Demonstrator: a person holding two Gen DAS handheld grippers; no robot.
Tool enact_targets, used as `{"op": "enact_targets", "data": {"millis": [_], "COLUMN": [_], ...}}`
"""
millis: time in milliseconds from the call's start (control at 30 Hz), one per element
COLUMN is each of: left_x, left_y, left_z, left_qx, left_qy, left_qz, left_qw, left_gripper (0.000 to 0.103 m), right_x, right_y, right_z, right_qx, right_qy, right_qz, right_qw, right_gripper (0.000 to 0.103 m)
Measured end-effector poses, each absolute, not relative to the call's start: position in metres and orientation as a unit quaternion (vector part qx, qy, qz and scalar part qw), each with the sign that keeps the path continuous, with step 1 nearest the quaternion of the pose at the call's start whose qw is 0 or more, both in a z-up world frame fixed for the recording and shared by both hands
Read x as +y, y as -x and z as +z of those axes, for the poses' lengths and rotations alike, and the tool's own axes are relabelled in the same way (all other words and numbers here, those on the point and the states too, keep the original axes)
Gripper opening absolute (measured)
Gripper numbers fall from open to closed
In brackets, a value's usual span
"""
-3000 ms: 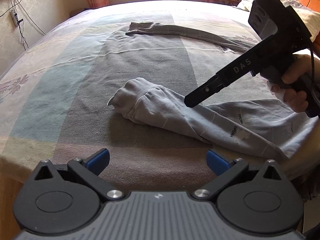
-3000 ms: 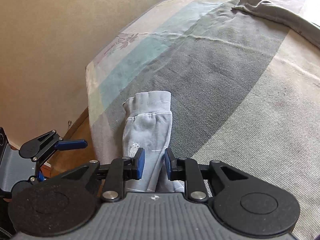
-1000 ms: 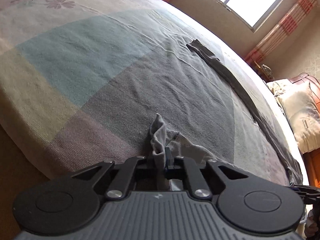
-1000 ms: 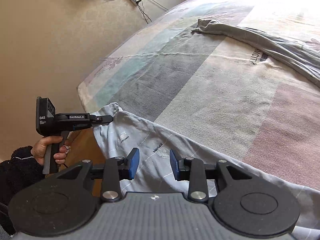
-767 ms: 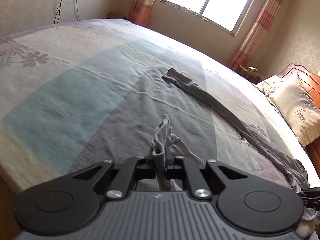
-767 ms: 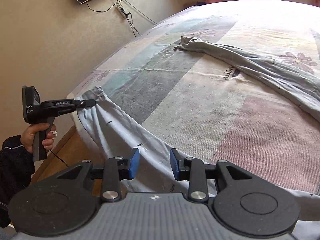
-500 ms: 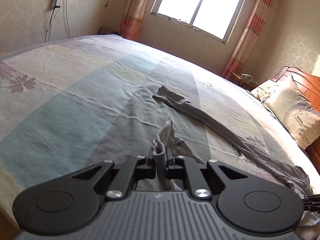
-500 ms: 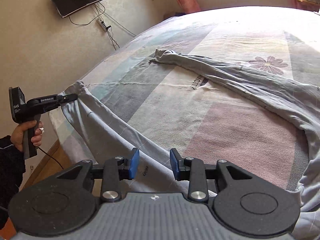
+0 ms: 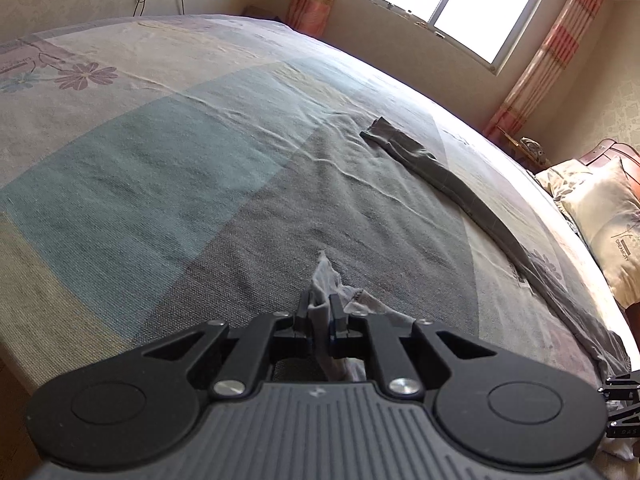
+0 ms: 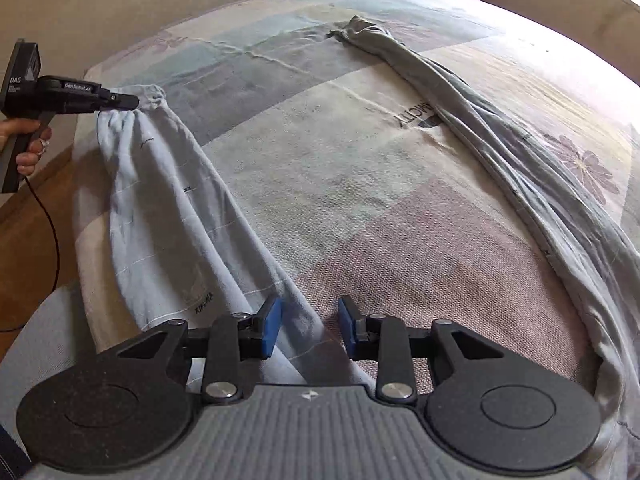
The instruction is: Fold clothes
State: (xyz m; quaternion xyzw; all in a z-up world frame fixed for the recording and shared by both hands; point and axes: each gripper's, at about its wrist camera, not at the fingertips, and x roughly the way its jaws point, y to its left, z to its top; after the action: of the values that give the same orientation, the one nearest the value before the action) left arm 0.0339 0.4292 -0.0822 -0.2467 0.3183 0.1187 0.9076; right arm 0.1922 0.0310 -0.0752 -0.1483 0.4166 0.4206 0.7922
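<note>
A pale grey garment with long sleeves or legs lies on the bed. My left gripper is shut on the cuff end of one limb; it also shows in the right wrist view, holding that cuff near the bed's left corner. That limb runs down to my right gripper, which is open with the cloth between and under its blue pads. The other limb stretches across the bed; it also shows in the left wrist view.
The bed has a patchwork cover with flower prints. A pillow and wooden headboard are at the right. A window with striped curtains is behind. Wood floor lies left of the bed edge.
My left gripper closed on the cuff and carried it out to the left, drawing the limb straight. My right gripper stayed open over the cloth and the view tilted down toward the bed.
</note>
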Motion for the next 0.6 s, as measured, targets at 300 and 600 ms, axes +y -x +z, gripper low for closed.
{"op": "enact_targets", "data": {"millis": [300,600], "left_x": [0.425,0.433], "left_y": [-0.046,-0.052], "left_z": [-0.058,-0.094], "left_qx": [0.291,0.327], "left_qy": [0.215,0.233], "left_qz": [0.118,0.142], "left_qw": [0.925,0.905], "left_gripper": [0.009,0.013], "right_x": [0.052,0.024], "right_y": [-0.213,-0.210], "right_z": [-0.077,-0.051], "right_qx": [0.396,0.357], "right_qy": [0.179,0.123], "right_qz": [0.396,0.358], "right_qw": [0.809,0.854], "right_gripper": [0.004,0.016]}}
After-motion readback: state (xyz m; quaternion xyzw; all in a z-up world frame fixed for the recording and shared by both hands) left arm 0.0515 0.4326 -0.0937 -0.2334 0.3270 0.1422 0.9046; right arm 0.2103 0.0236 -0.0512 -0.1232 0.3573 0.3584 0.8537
